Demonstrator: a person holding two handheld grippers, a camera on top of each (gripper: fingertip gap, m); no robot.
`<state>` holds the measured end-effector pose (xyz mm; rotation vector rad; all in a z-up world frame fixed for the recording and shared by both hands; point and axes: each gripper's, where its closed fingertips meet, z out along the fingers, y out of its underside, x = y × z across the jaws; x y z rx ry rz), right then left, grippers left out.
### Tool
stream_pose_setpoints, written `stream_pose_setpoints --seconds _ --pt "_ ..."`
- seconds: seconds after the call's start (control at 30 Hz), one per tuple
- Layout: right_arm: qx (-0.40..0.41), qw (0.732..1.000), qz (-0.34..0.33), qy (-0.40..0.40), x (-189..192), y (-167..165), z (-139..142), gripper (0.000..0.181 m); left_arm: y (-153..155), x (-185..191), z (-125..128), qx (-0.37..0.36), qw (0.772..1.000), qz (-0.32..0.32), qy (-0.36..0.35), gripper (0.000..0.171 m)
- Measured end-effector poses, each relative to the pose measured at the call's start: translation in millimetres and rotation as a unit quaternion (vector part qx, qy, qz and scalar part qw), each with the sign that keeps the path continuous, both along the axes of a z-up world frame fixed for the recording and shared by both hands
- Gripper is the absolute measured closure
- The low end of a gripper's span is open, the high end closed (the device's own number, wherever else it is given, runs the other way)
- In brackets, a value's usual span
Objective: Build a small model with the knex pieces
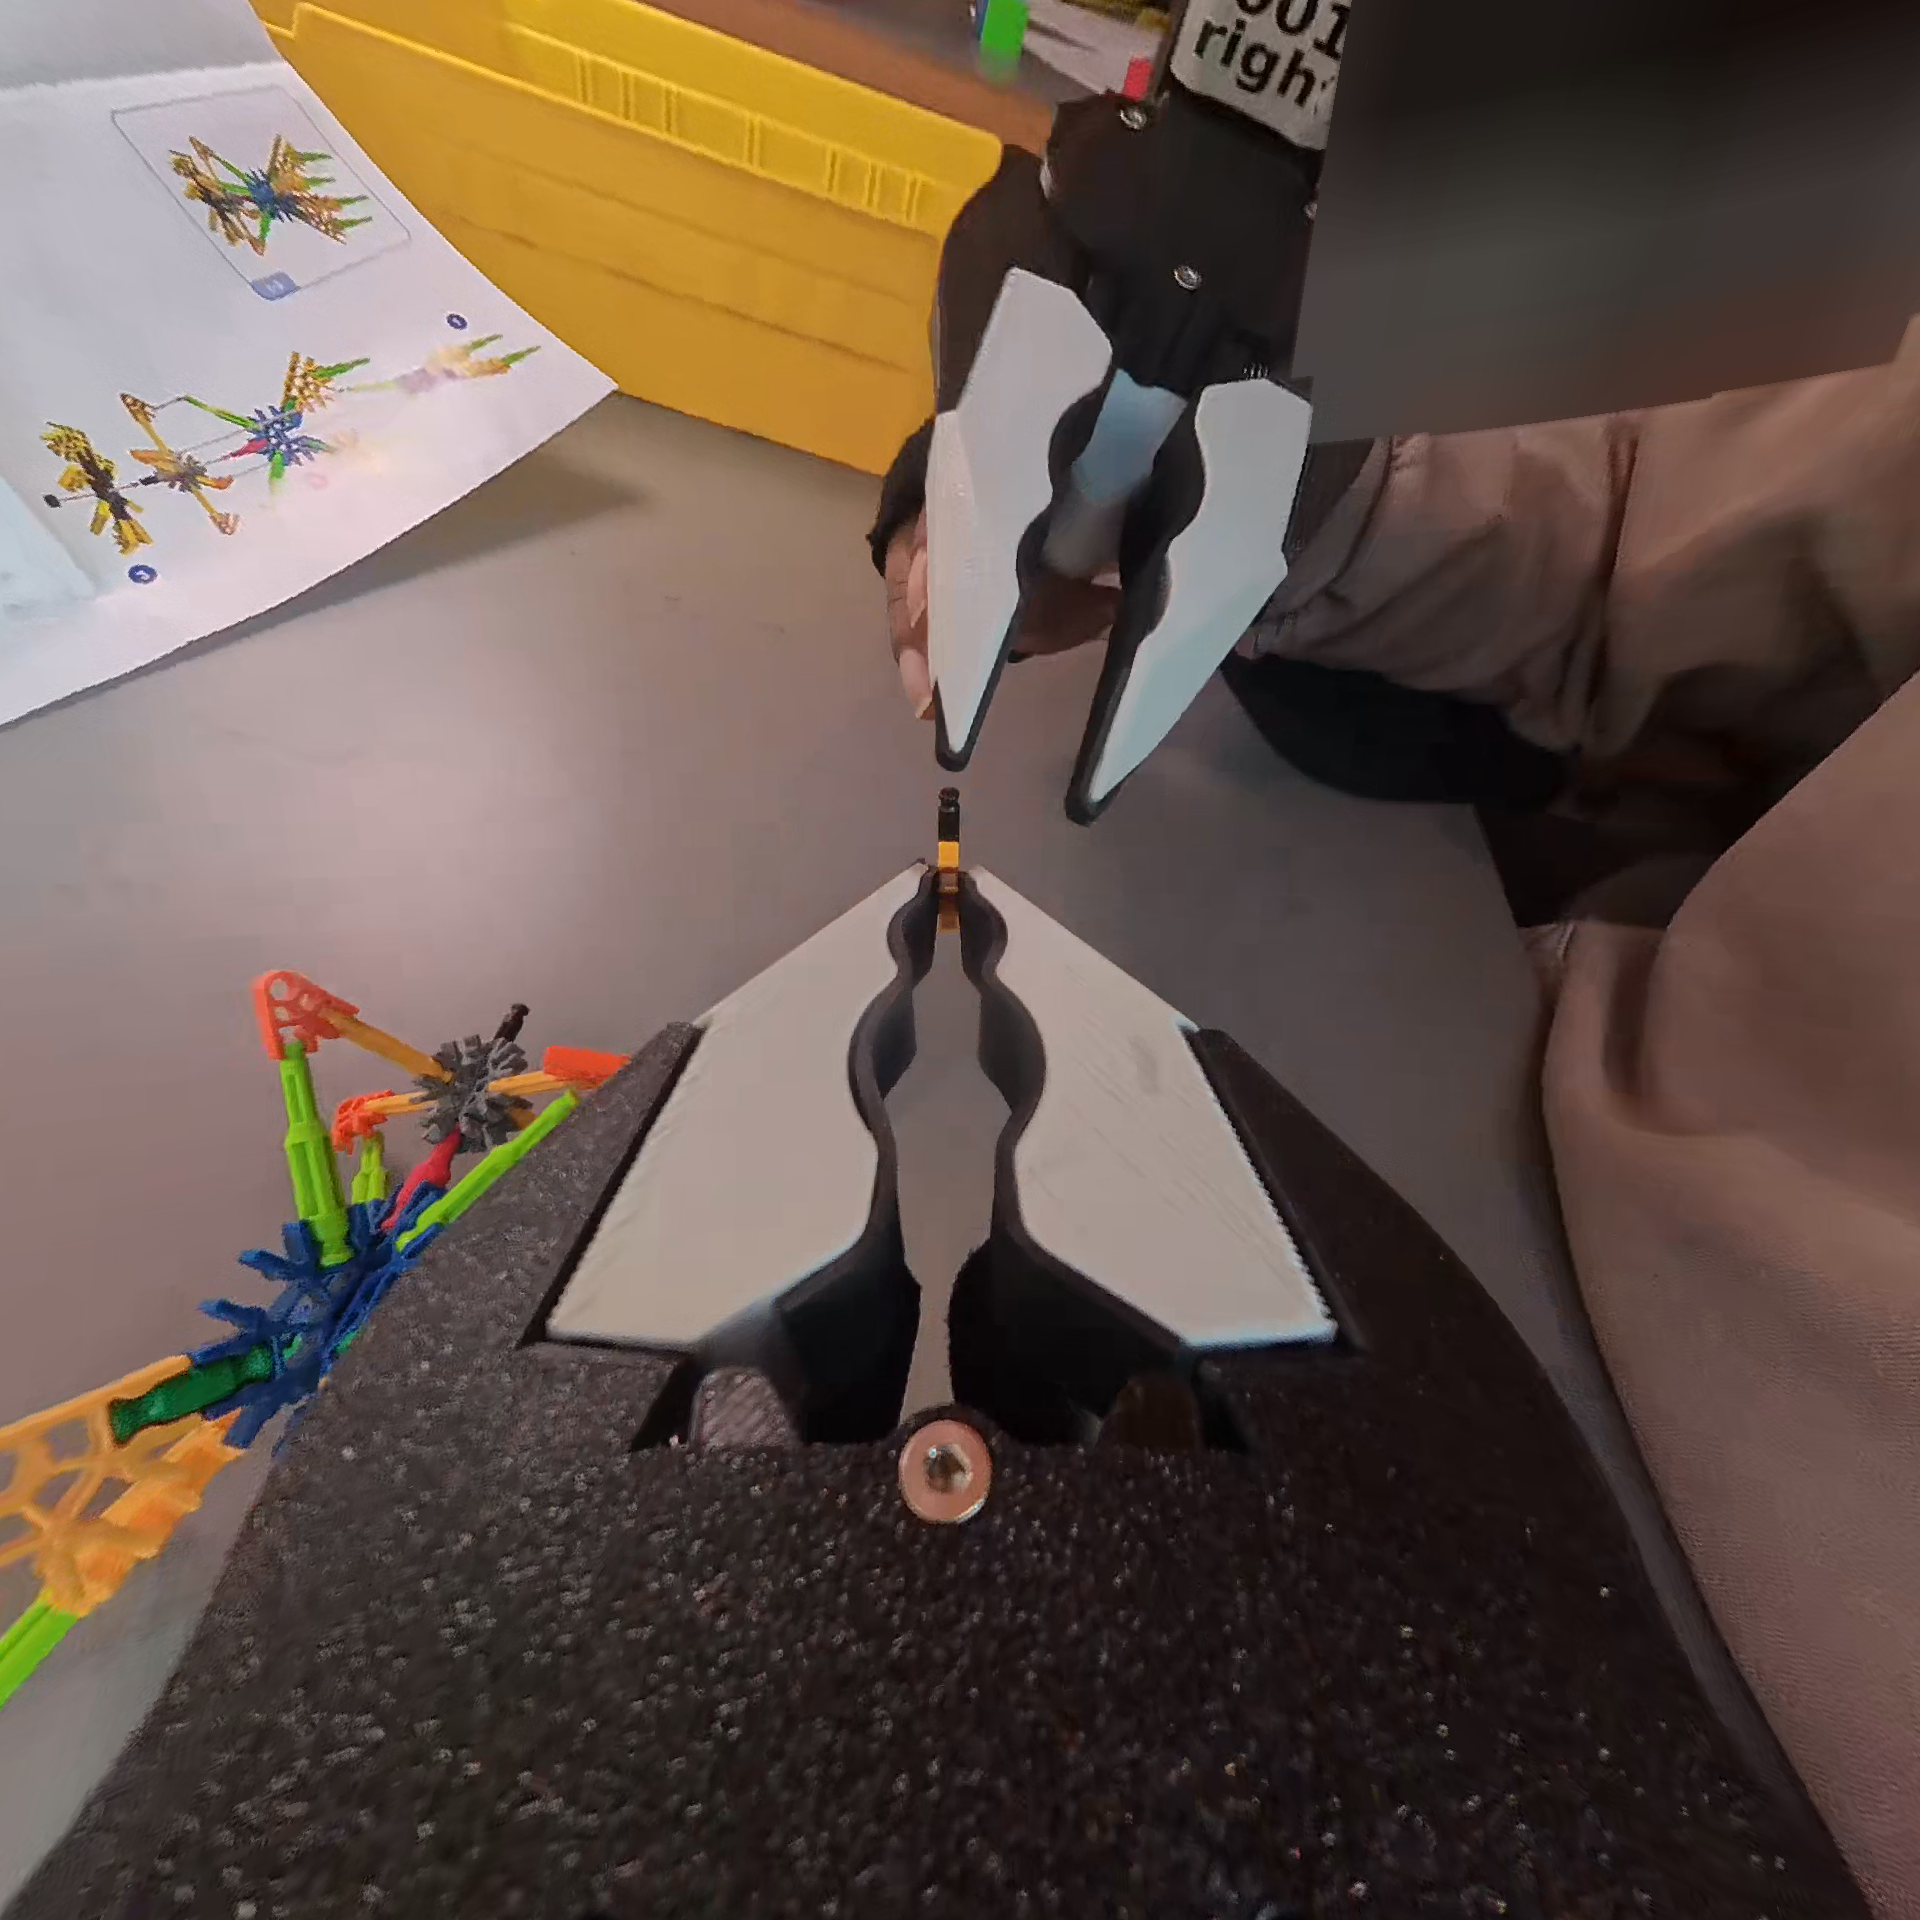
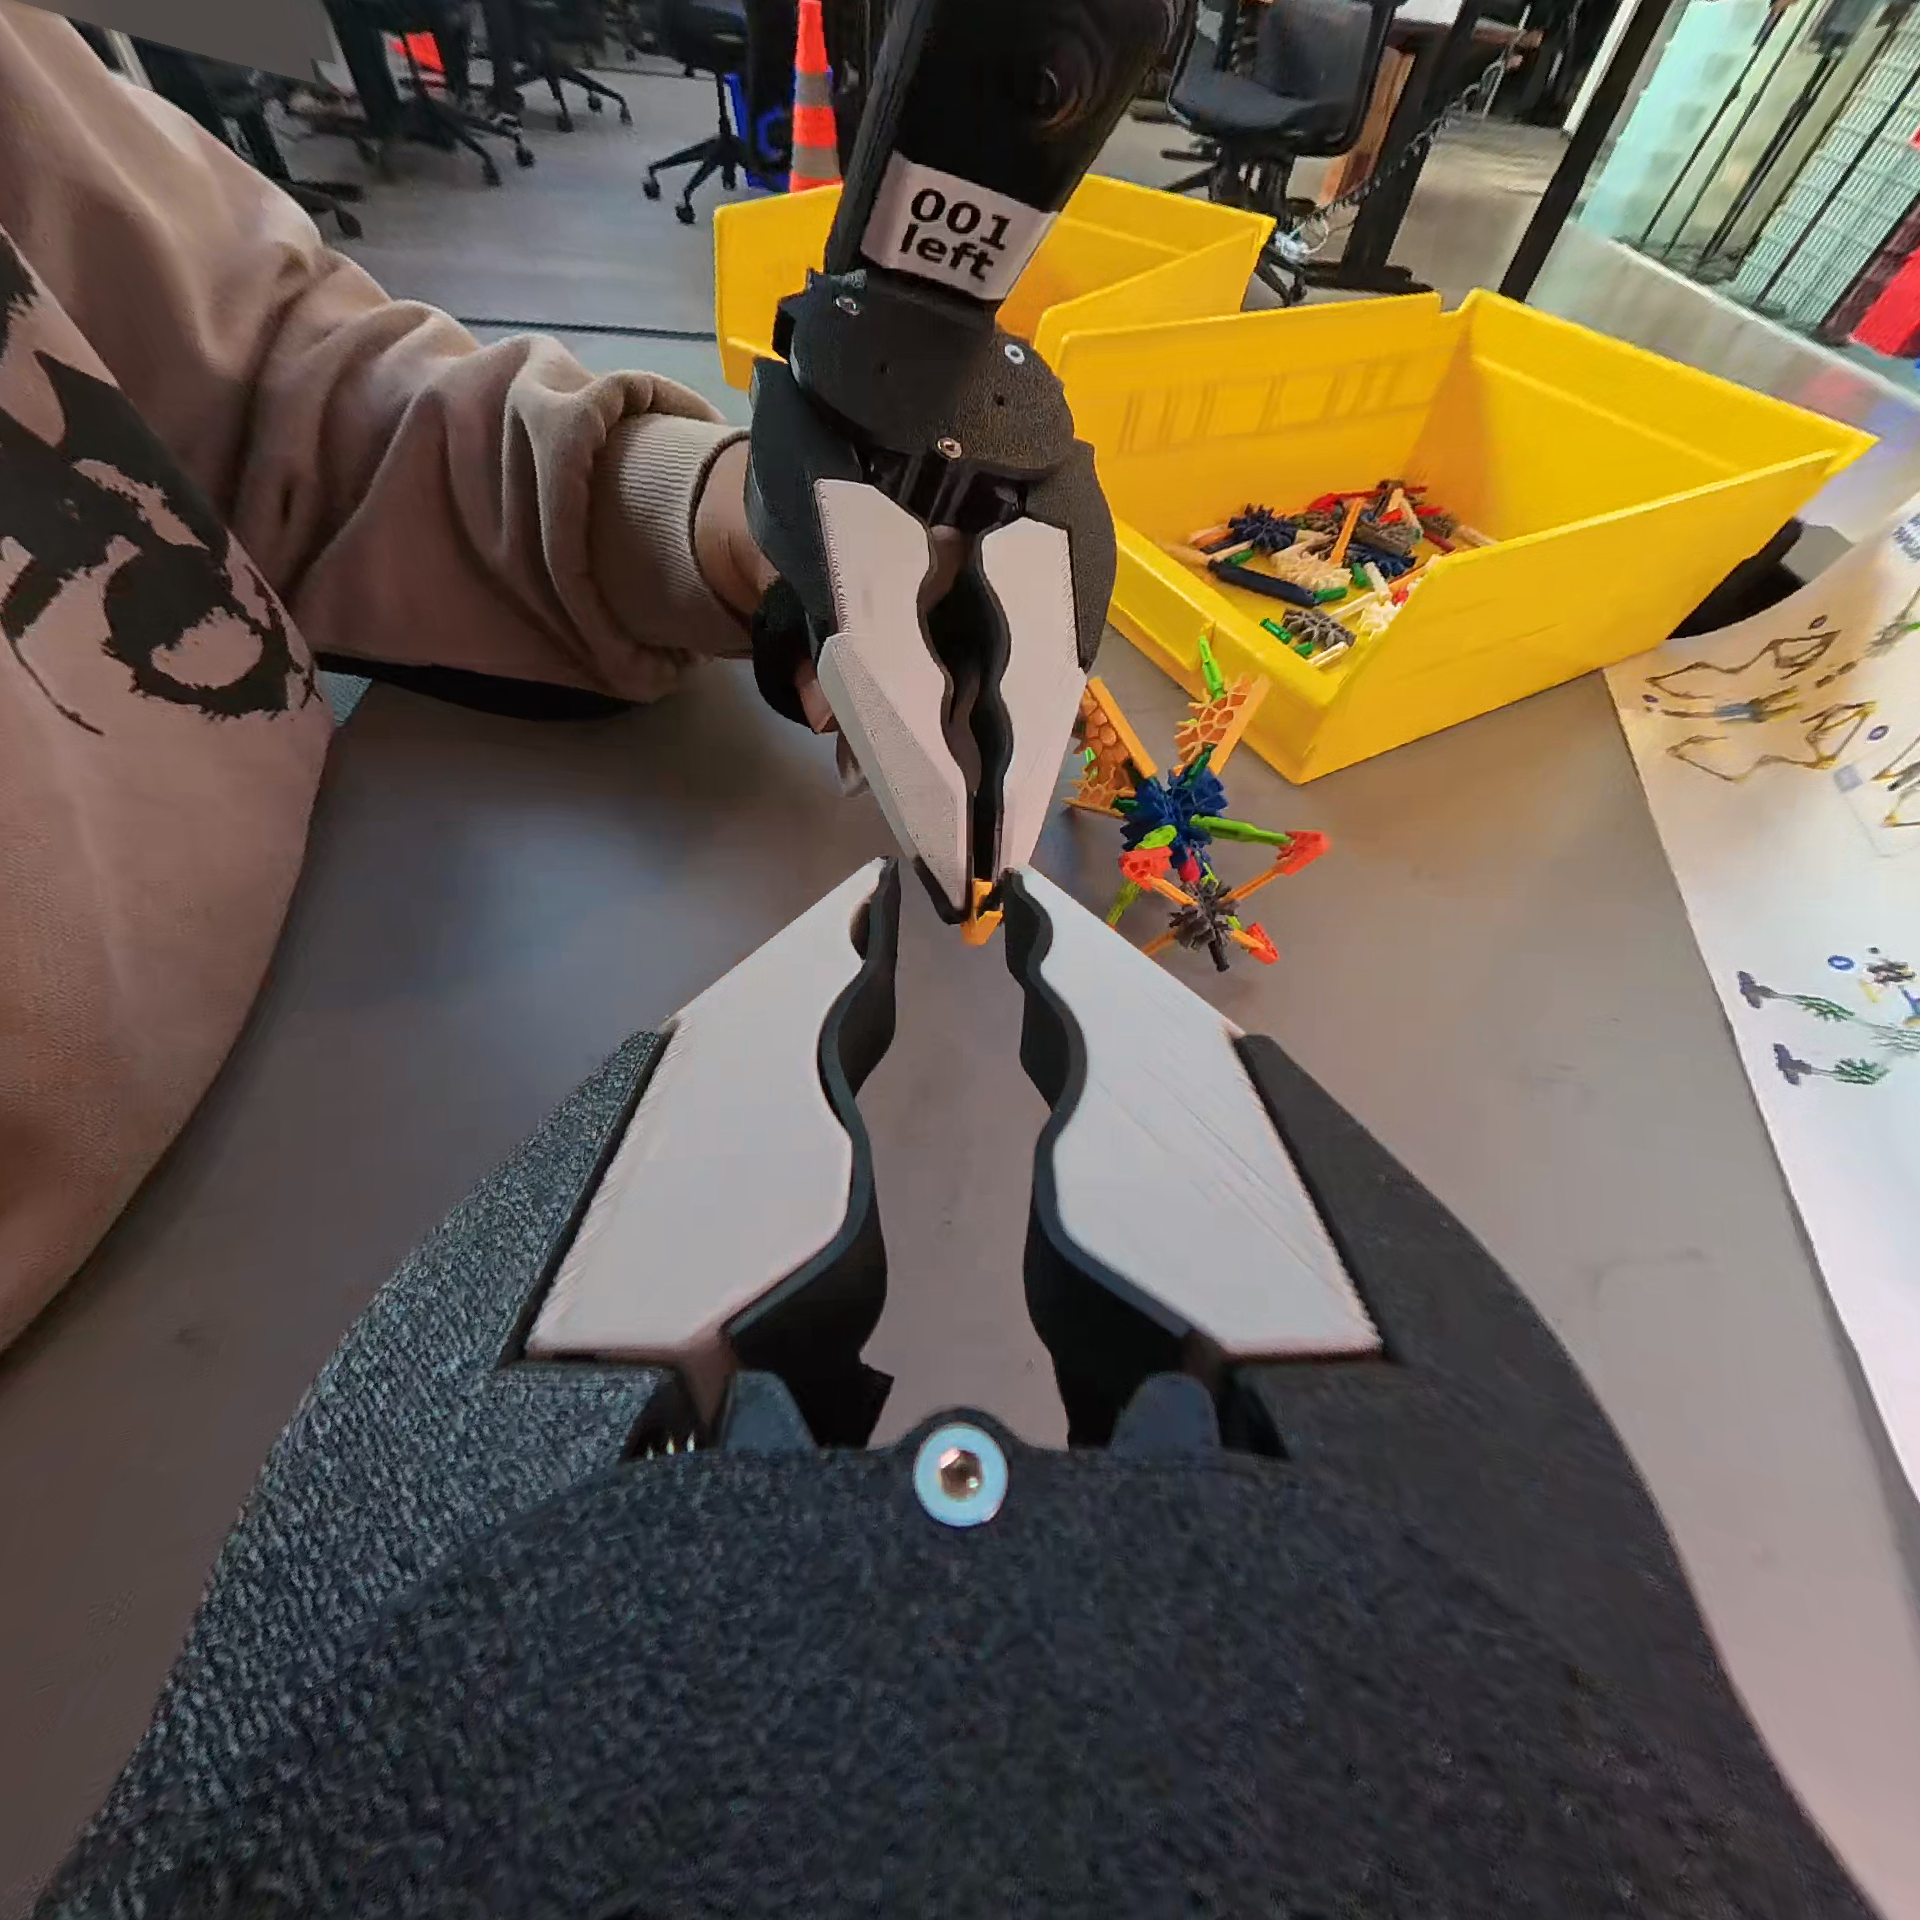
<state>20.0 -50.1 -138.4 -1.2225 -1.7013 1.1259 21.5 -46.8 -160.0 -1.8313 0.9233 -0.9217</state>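
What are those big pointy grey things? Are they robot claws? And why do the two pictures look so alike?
They are grippers, like big tongs, and a person holds one in each hand. Each carries a camera looking along its two fingers, so each picture shows its own gripper large at the bottom and the other one facing it.

The left gripper is shut on a small orange and black toy piece. The right gripper is open, its tips either side of that piece.

On the grey table stand a colourful toy model, a yellow bin of loose pieces and a paper building guide.
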Motion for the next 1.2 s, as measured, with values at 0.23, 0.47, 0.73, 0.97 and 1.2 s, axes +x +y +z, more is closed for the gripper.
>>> stream_pose_setpoints --seconds 0.23,0.47,0.73,0.97,1.2 --pt "0.003 0.999 0.012 -0.033 0 -1 -16 0.176 -6 6 -13 0.015 0.998 -0.020 0.050 0.168" --pt "0.006 0.999 0.020 -0.048 1 -3 -24 0.179 -9 8 -13 0.019 0.998 -0.027 0.057 0.168" --pt "-0.061 0.998 0.007 0.020 -2 4 3 0.180 -1 3 13 -0.012 0.998 -0.005 -0.065 0.161" --pt "-0.214 0.972 0.023 0.099 -9 0 31 0.180 -7 1 45 -0.031 0.982 -0.025 -0.182 0.167" --pt "-0.140 0.985 -0.040 0.089 -16 14 20 0.181 8 -9 33 -0.075 0.982 0.026 -0.170 0.166"
